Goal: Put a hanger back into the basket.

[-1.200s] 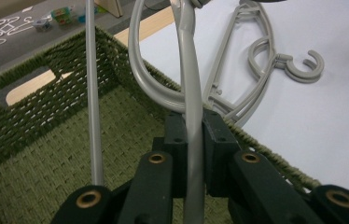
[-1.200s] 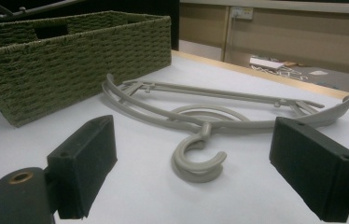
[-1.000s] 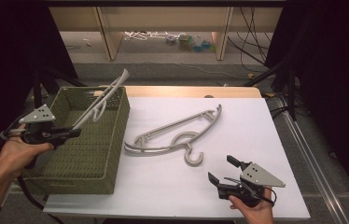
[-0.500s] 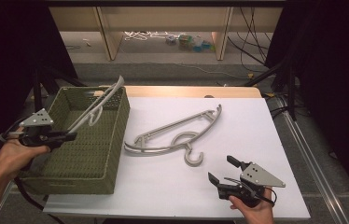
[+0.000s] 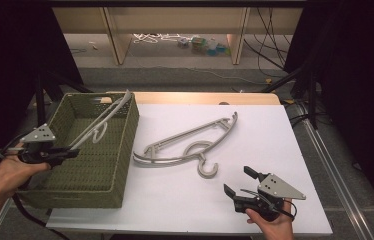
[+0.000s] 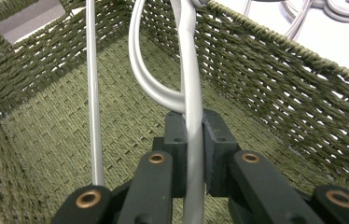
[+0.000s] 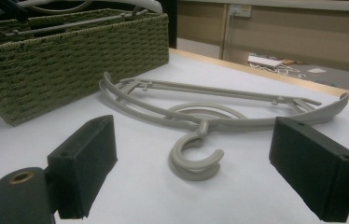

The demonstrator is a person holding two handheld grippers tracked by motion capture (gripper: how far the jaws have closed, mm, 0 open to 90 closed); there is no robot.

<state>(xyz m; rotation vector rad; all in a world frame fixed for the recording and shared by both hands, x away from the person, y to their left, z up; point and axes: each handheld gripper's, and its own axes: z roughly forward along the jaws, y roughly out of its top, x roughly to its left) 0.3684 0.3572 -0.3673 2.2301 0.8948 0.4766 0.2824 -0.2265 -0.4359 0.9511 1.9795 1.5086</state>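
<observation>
Hanger (image 6: 192,93) clamped between left hand-held gripper (image 6: 194,140) pads, over basket (image 6: 275,74).

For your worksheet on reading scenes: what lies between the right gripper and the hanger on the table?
Nothing: in the high view, bare white table separates the right gripper from the hanger; the right gripper view agrees.

The left hand-held gripper (image 5: 70,151) hung over the near left part of the basket (image 5: 120,165), which stood on the left of the surface (image 5: 275,130). A hanger (image 5: 106,116) ran from its jaws away over the basket to the far rim. To the right of that gripper, beyond the basket wall, more hangers (image 5: 190,145) lay stacked on the surface. The right hand-held gripper (image 5: 239,182) sat at the near right edge, with those hangers just ahead and to its left, and the basket further left.
</observation>
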